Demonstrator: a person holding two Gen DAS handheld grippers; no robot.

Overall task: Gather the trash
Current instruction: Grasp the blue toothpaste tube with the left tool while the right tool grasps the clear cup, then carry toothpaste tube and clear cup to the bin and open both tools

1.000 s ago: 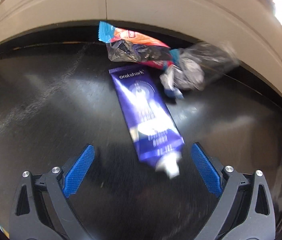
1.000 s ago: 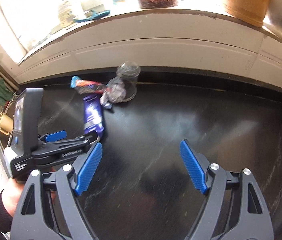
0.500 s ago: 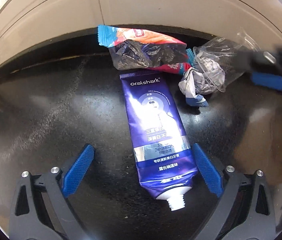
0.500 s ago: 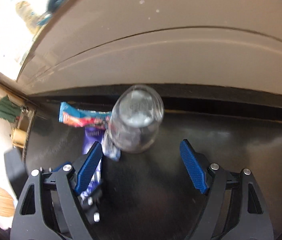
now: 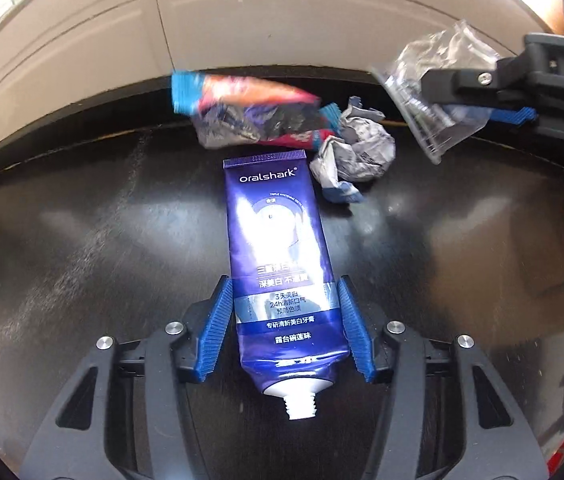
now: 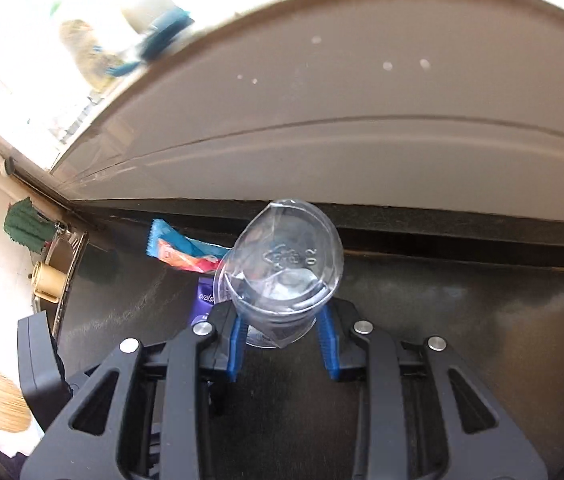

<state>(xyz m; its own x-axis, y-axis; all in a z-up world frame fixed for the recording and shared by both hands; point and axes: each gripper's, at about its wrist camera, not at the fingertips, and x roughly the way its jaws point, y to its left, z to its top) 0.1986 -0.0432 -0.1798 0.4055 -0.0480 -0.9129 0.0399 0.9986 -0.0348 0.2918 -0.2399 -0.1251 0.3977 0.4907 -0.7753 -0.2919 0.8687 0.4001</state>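
Left tool (image 5: 284, 328), just closing, clamps the toothpaste tube (image 5: 282, 264); right tool (image 6: 282, 336), just closing, squeezes the clear cup (image 6: 282, 272).

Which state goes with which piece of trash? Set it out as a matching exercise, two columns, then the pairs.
Things:
1. purple toothpaste tube
2. clear plastic cup
3. crumpled grey paper ball
4. orange and blue snack wrapper

States:
A. squeezed in the right tool, off the counter
B. lying nearest the wall
C. flat between the left tool's pads
D. loose on the counter right of the tube's top

Pairs: 1-C, 2-A, 3-D, 4-B
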